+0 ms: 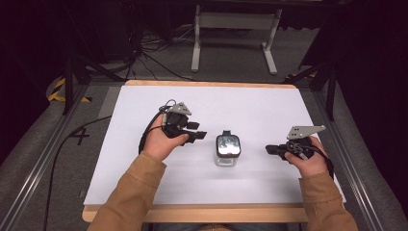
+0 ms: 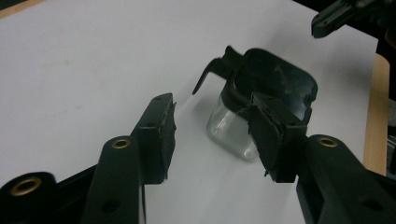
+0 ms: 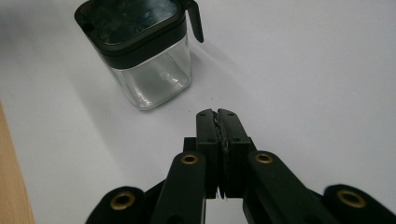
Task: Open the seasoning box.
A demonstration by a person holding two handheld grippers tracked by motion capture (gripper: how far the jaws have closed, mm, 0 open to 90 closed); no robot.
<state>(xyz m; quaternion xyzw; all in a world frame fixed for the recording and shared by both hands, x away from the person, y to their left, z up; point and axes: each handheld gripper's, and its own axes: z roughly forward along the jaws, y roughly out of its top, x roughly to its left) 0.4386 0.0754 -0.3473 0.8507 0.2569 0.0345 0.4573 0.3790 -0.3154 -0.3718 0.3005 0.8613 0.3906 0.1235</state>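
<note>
Jar (image 1: 227, 150), clear glass, black lid, stands mid-table (image 1: 144, 183) between both hands. Left gripper (image 1: 195, 131) just beside it, jaws apart, nothing gripped. Right gripper (image 1: 270, 149) near, jaws clenched together, empty.

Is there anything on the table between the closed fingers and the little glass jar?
No. In the right gripper view, only bare white tabletop lies between the right gripper and the glass jar.

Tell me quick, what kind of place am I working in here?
Probably a lab or recording studio, not a home: a white-topped table on metal rails, dark curtains behind, loose cables on the grey floor, and one lidded glass jar staged in the middle.
</note>
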